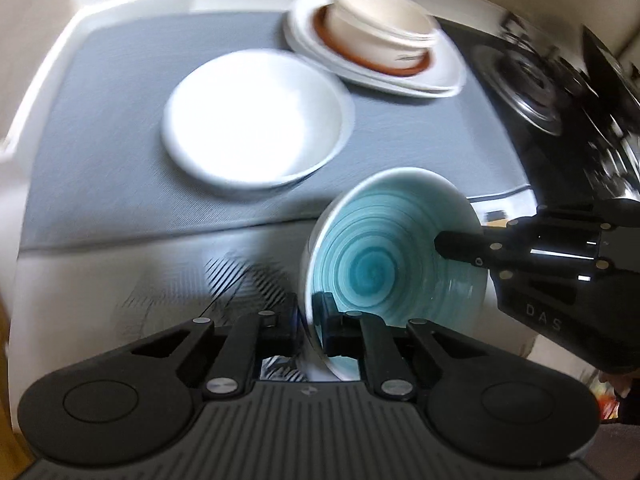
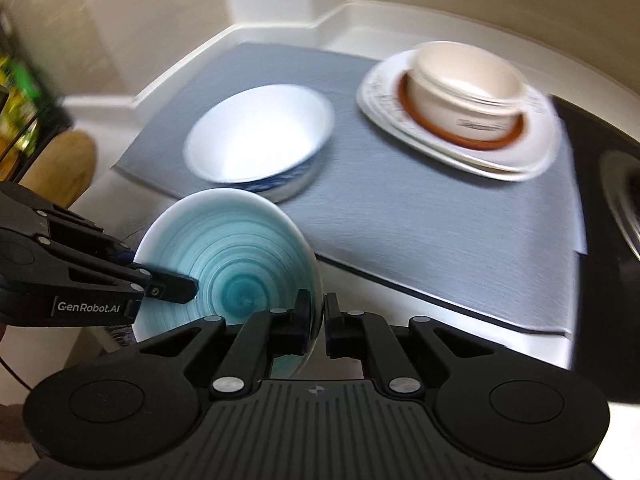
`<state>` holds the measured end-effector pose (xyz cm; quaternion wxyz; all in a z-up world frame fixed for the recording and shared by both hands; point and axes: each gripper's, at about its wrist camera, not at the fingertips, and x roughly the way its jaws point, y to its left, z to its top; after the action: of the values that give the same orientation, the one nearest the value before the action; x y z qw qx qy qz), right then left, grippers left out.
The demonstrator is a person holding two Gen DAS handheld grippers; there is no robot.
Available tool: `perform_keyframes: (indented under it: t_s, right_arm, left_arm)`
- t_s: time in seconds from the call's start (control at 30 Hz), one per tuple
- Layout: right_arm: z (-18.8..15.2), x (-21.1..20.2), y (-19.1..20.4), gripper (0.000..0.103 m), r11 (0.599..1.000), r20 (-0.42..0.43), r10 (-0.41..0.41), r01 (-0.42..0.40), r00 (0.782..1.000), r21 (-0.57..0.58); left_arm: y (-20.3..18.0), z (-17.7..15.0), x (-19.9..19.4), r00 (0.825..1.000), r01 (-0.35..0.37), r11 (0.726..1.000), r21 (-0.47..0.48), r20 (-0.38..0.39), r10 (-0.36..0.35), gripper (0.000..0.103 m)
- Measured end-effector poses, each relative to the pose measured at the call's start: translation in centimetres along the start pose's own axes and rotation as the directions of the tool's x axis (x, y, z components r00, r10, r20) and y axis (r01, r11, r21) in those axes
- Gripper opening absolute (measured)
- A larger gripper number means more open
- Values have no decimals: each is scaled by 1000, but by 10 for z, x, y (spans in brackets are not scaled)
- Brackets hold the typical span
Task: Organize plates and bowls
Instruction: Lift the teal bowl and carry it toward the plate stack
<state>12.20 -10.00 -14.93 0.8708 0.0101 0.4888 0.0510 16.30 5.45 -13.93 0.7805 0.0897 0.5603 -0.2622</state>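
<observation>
A teal swirl bowl (image 1: 384,256) (image 2: 236,256) hangs above the counter, held by both grippers. My left gripper (image 1: 314,322) is shut on its near-left rim, one finger inside and one outside. My right gripper (image 2: 318,318) is shut on the opposite rim, and it shows in the left wrist view as a black finger (image 1: 460,248) reaching into the bowl. A white bowl (image 1: 256,120) (image 2: 260,136) sits on the grey mat (image 1: 120,140) (image 2: 420,232). Beyond it, cream bowls (image 1: 380,28) (image 2: 468,88) stand stacked on a brown saucer and white plates (image 1: 440,76) (image 2: 520,160).
The white counter (image 1: 80,280) (image 2: 460,344) has a raised rim along the wall. A black stove with a burner (image 1: 560,92) (image 2: 620,200) borders the mat on the right. A wooden item (image 2: 60,168) lies at the left.
</observation>
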Motion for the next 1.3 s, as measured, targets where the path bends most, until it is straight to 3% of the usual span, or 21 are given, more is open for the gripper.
perform_keyframes:
  t_s: [0.3,0.6,0.97,1.3]
  right_arm:
    - [-24,-20,-56,6,980,51,-100,90,994,180]
    - [-24,-21,-85,6,965,82,-138,116,987,235]
    - [-24,-13,-100,7,966,137,-91,55,986,251]
    - [-23,-18,-104,6,959,138,-92,50,986,278]
  left_arm:
    - [-59,30,20,999,23,988,155,22,-26,10]
    - [-77,55,39,1000,15,988,154,14,-17,9]
    - [-74,67,47,1000,-1,993,118,-1,1,14]
    - [-75,71,39,1000,18,996,92,11,-19,9]
